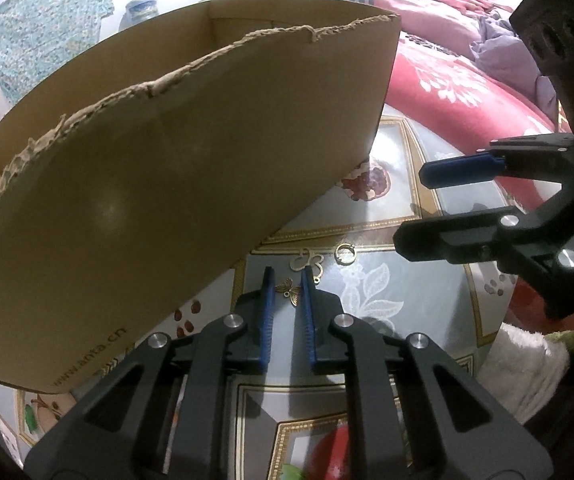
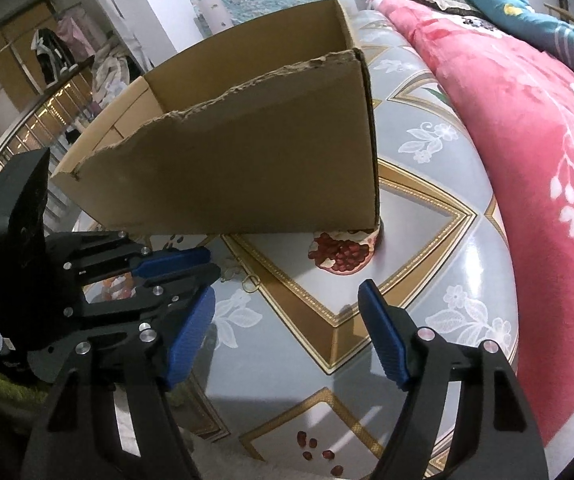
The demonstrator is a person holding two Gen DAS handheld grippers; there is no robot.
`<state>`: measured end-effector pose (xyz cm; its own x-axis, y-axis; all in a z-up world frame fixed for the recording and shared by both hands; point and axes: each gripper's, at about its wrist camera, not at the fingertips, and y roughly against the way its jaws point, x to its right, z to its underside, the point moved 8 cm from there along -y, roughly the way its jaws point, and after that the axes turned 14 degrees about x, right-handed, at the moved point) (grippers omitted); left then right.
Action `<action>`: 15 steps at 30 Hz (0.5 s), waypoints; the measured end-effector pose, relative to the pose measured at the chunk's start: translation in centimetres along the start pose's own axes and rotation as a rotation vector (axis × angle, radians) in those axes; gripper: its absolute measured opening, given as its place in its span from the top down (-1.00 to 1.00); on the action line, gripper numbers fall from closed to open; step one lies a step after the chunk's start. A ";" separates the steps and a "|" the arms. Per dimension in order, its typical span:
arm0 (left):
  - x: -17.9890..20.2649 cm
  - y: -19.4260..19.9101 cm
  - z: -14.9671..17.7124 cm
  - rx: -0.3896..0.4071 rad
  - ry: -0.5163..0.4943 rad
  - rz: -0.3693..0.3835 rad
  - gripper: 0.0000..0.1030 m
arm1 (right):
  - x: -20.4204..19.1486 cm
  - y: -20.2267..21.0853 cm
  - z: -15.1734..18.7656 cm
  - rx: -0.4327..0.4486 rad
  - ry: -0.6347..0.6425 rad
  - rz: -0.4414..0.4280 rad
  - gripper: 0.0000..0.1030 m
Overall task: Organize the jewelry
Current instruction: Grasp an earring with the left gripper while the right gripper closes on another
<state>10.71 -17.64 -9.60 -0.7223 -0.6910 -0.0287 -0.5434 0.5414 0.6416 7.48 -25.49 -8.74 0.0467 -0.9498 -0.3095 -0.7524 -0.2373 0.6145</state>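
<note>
Butterfly charm (image 1: 290, 290) pinched in left tool (image 1: 287, 280), low over worktop (image 1: 419, 280) beside box (image 1: 167, 168). Right tool (image 2: 287, 320) wide open, empty. Thin metal, shallow bite: could slip out on lifting.
</note>
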 end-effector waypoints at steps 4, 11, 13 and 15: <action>-0.1 0.1 0.0 -0.001 0.006 0.004 0.77 | 0.2 0.0 -0.1 0.000 -0.002 0.004 -0.41; -0.2 0.4 0.0 0.001 0.009 0.003 0.77 | 0.0 0.3 0.1 0.010 0.007 -0.002 -0.41; -0.2 0.5 -0.2 0.005 0.014 0.001 0.77 | -0.2 0.4 0.1 0.017 0.015 -0.010 -0.41; -0.3 0.7 -0.3 0.011 0.020 -0.004 0.77 | -0.6 0.6 0.0 0.027 0.033 -0.014 -0.41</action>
<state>10.62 -17.18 -8.91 -0.7115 -0.7025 -0.0159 -0.5511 0.5438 0.6329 7.02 -25.11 -8.19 0.0787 -0.9529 -0.2930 -0.7687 -0.2452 0.5908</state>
